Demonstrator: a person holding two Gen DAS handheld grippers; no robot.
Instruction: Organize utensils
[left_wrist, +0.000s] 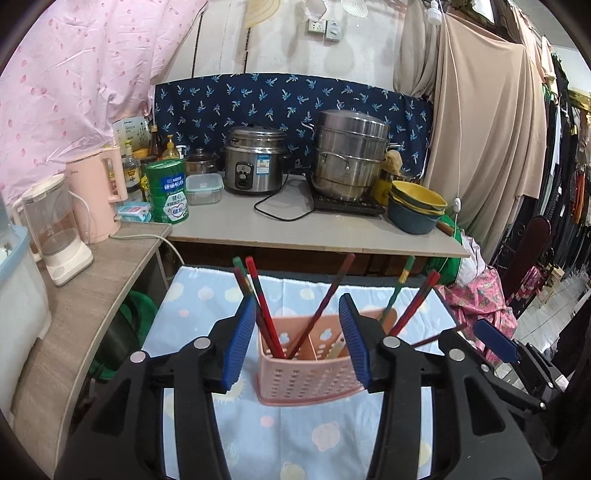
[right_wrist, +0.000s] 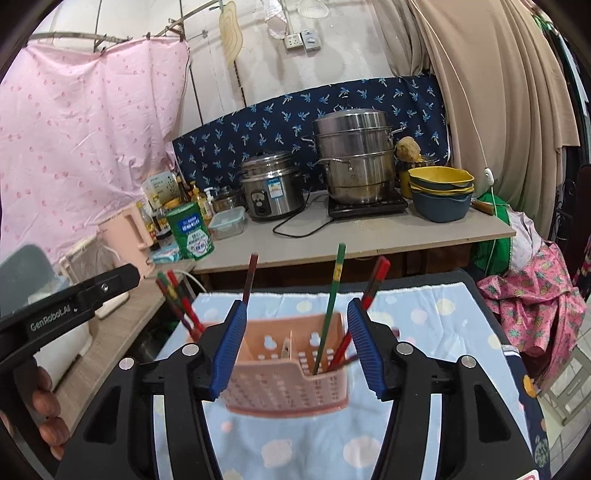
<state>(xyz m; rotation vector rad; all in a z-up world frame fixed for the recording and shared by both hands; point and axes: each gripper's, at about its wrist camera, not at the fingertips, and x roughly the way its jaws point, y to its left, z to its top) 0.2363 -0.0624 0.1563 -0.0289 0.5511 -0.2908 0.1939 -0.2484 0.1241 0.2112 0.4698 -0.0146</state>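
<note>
Both grippers, left (left_wrist: 297, 341) and right (right_wrist: 295, 347), are held wide apart, empty, just before the pink utensil holder (left_wrist: 308, 369) with chopsticks (left_wrist: 264, 306).

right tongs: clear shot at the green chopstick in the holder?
Probably yes. Right tongs are open and empty, the green chopstick stands in the holder between the fingers, nothing blocking.

Both wrist cams sit low and close over the towel (left_wrist: 295, 435), facing forward to the far counter (left_wrist: 303, 229) and wall. Left cam looks at the caddy (left_wrist: 308, 365) from the left, right cam from the right. Shared: caddy, chopsticks (right_wrist: 328, 302), counter, steamer pot (right_wrist: 354, 155), rice cooker (right_wrist: 271, 184).
</note>
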